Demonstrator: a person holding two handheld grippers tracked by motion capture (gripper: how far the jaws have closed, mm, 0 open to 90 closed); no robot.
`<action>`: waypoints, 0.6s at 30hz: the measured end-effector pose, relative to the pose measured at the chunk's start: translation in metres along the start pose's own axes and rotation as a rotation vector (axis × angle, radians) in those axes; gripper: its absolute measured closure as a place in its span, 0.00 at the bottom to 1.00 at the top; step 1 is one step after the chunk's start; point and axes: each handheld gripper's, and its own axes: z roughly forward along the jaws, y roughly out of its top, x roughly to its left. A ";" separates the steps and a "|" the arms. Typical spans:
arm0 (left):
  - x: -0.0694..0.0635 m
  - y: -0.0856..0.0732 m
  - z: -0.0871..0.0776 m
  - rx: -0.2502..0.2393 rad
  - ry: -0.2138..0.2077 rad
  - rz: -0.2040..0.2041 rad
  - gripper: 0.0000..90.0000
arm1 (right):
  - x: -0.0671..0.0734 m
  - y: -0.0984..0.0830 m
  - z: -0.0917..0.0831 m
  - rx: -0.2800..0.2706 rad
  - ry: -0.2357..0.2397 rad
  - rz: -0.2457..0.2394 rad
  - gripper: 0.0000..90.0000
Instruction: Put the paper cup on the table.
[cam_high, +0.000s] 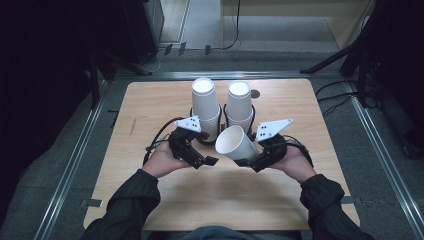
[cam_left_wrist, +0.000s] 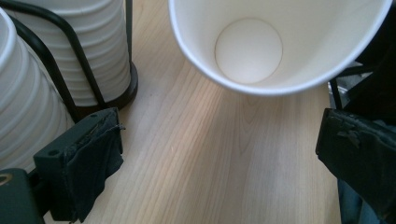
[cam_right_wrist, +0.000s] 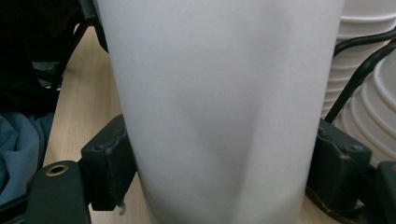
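White paper cup (cam_high: 235, 142) lies tipped on its side, pinched near its bottom by the right gripper (cam_high: 245, 161). Its open mouth faces the left gripper (cam_high: 210, 161), whose jaws are spread apart and empty, just beside it. Two tall stacks of white cups (cam_high: 205, 107) stand behind on the pale wooden table (cam_high: 150, 107).

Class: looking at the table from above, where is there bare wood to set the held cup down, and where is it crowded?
Free: the table left of the left cup stack, right of the right cup stack, and the near strip before the forearms. Crowded: the middle, where both stacks, the left gripper and the right gripper holding the paper cup meet.
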 end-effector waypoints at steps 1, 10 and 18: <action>0.000 0.001 0.000 -0.012 -0.003 -0.006 0.01 | 0.000 0.000 0.001 0.002 0.003 0.002 0.23; -0.008 0.008 0.006 -0.062 -0.034 -0.009 0.01 | 0.002 0.003 0.009 -0.008 0.029 -0.004 0.23; -0.015 0.013 0.017 -0.077 -0.038 0.005 0.01 | 0.006 0.004 0.016 0.004 0.049 -0.006 0.23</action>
